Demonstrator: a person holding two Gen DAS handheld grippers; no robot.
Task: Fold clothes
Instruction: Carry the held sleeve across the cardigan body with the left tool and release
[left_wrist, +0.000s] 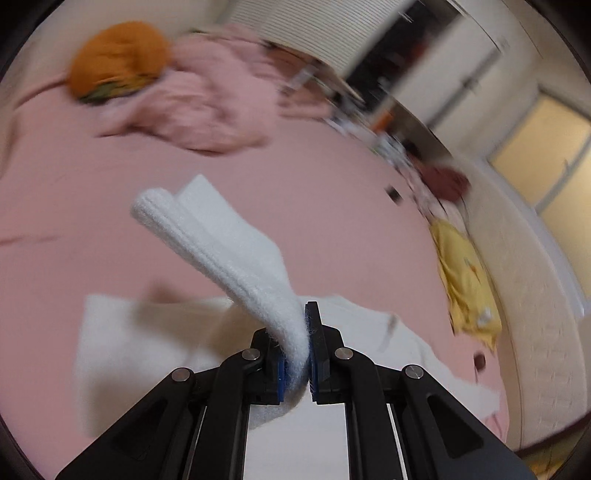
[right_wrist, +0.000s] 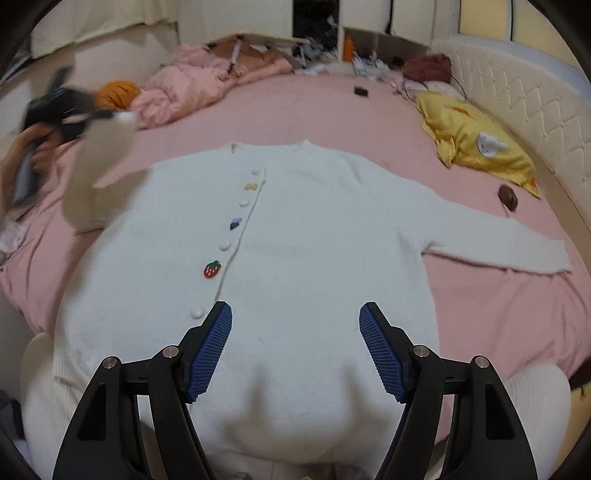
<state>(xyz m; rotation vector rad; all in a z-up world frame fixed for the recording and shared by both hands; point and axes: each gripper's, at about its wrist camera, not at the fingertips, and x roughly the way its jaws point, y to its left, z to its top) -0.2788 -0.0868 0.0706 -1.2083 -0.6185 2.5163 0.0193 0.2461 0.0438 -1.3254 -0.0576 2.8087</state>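
A white fuzzy cardigan (right_wrist: 303, 229) with small coloured buttons and a strawberry patch (right_wrist: 212, 268) lies flat, front up, on the pink bed (right_wrist: 303, 110). Its right sleeve (right_wrist: 498, 236) stretches out flat to the right. My left gripper (left_wrist: 304, 332) is shut on the left sleeve (left_wrist: 229, 240) and holds it lifted above the cardigan body; it shows blurred in the right wrist view (right_wrist: 66, 110) at the far left with the raised sleeve (right_wrist: 99, 162). My right gripper (right_wrist: 295, 325) is open and empty, hovering over the cardigan's lower hem.
A yellow pillow (right_wrist: 476, 144) lies at the right by the white padded headboard (right_wrist: 517, 103). A crumpled pink blanket (right_wrist: 192, 85) and an orange cushion (right_wrist: 118, 94) sit at the back left. A small dark object (right_wrist: 508, 195) and a black item (right_wrist: 361, 91) lie on the sheet.
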